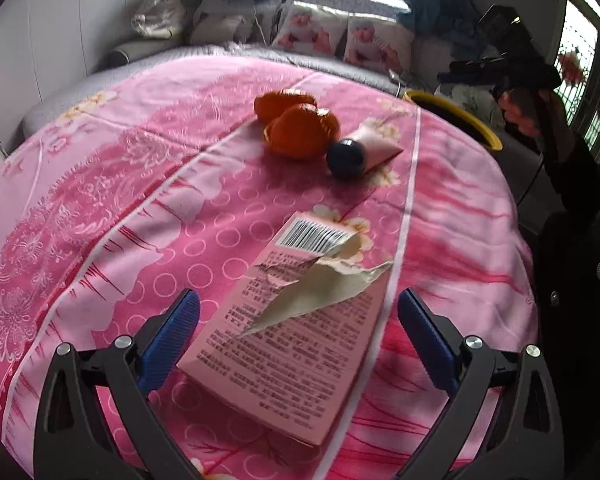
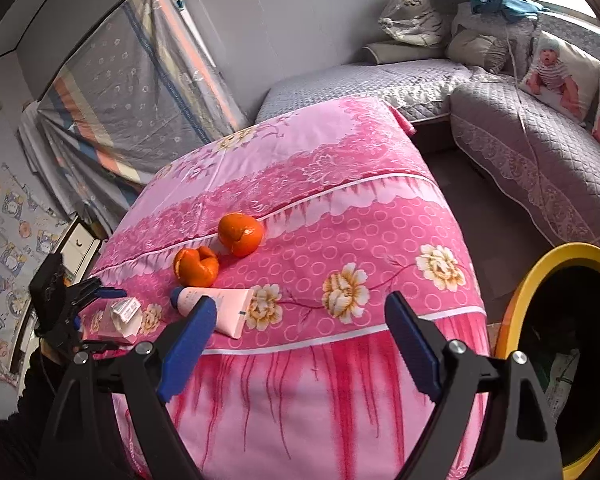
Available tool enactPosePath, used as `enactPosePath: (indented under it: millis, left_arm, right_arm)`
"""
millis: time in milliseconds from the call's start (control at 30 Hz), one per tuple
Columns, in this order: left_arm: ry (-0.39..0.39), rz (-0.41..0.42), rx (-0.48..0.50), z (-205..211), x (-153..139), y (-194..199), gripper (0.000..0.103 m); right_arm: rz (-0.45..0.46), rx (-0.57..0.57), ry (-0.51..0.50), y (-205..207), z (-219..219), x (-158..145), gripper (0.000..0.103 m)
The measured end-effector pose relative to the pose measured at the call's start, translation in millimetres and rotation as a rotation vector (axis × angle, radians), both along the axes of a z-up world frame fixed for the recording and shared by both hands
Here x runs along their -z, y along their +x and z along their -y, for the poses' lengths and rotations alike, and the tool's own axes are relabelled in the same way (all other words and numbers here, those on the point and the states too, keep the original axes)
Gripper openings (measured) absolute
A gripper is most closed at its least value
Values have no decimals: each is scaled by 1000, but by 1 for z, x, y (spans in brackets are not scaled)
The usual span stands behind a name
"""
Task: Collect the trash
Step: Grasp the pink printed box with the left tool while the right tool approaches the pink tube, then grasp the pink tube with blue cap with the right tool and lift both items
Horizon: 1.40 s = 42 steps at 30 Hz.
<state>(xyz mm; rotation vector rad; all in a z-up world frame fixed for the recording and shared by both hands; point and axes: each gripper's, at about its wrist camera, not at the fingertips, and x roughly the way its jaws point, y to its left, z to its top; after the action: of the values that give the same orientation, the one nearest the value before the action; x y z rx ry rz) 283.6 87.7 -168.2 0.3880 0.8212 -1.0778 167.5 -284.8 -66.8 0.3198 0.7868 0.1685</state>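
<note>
The left tool [image 1: 299,334] is seen spread wide at the bottom of its frame, the torn pink box [image 1: 290,340] lying flat between the blue pads, untouched. Further up, centre frame, two orange peels [image 1: 298,130] and a pink tube [image 1: 364,150] are spotted on the pink-clothed counter [image 1: 100,200]. The right tool [image 2: 300,340] is held agape and empty at the counter's edge, the yellow-rimmed bin [image 2: 516,304] at lower right.
</note>
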Motion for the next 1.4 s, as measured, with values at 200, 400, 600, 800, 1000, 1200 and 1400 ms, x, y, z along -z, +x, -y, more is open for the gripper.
enactPosePath:
  millis: [200,400,600,800,1000,1200,1400]
  left_arm:
    - [-8,-2,-15,-3,0,2,77]
    - [-50,5,-2,-9,-11,-10,71]
    - [-171,13,-36,-23,-35,-29,67]
    - [-343,59,-169,-45,-57,-54,65]
    - [-395,94,-253,-47,-62,-77,65]
    - [-453,121,-281,-42,-79,-96,65]
    - [-482,148,-370,-27,-97,-106,65]
  right_arm:
    - [54,-159,-74,-2,-28,-11,83]
    - [71,-422,-288,13,-83,-8,83]
    - [68,-600,-506,39,-135,12,82]
    - [0,-684,-571,65,-164,44,71]
    - [-64,-686,-546,83,-171,65,61]
    - [-62,-652,-491,87,-166,62,45]
    - [-6,-588,-334,71,-142,34,33]
